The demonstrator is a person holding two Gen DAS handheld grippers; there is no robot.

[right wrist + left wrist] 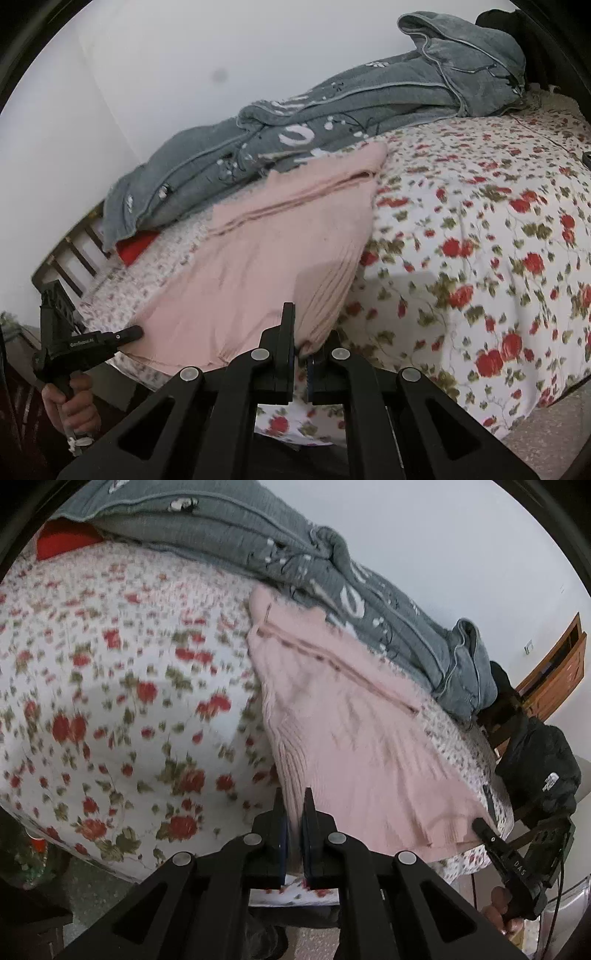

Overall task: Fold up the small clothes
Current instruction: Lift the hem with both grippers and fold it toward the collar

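Note:
A pink knit garment lies on the floral bedspread, stretched toward me from the grey blanket. My left gripper is shut on the garment's near ribbed hem corner. My right gripper is shut on the other near corner of the same garment. Each gripper shows in the other's view: the right gripper at the garment's edge in the left wrist view, the left gripper at its edge in the right wrist view. The fabric is blurred.
A crumpled grey blanket runs along the wall side of the bed. A red item sits under its end. A black jacket hangs on a chair beside the bed. The bedspread extends wide beside the garment.

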